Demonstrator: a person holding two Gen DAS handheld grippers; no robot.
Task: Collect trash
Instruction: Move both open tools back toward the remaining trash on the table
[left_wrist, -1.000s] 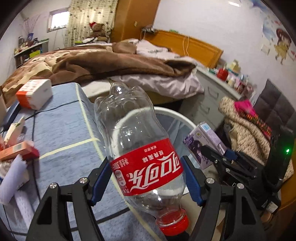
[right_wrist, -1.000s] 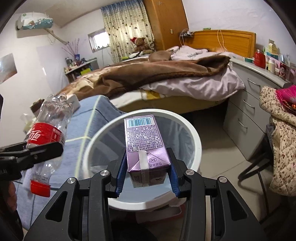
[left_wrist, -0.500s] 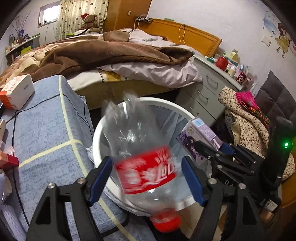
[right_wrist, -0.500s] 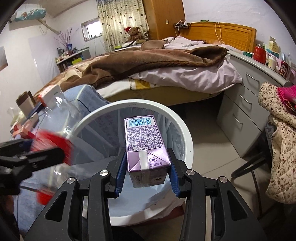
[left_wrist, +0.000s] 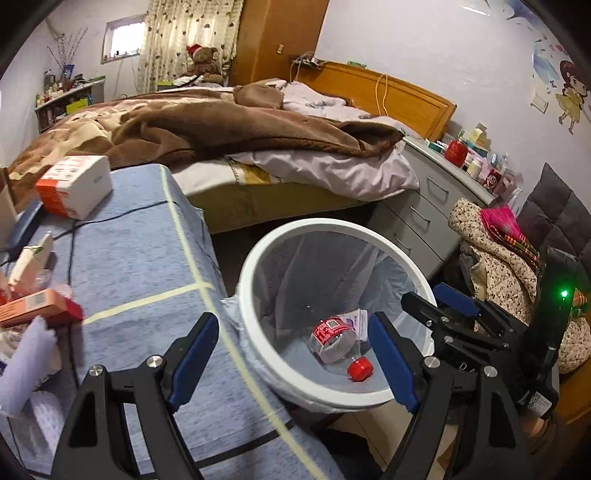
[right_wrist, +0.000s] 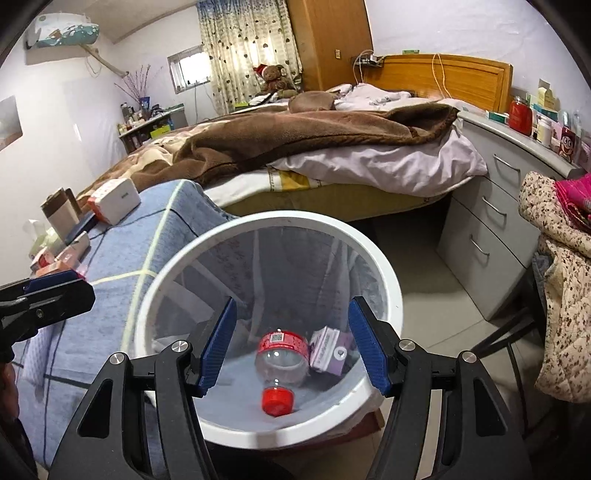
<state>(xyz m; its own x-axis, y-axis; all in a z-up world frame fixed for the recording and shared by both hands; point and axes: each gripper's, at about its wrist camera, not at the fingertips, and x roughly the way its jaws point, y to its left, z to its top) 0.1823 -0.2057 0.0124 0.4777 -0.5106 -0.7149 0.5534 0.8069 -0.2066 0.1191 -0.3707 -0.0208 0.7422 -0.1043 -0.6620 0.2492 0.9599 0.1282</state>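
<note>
Lying in bin (right_wrist: 384, 280), bottle (right_wrist: 282, 354), carton (right_wrist: 328, 350)

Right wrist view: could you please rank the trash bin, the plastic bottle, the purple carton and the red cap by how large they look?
1. Trash bin
2. Plastic bottle
3. Purple carton, looks only slightly smaller than the bottle, so that order is unsure
4. Red cap

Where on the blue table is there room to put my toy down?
The blue table is bare in the middle, between the white-and-orange box at the back and the left claw in front, along the edge nearest the white bin. Its left edge is crowded with the orange carton and papers.
</note>
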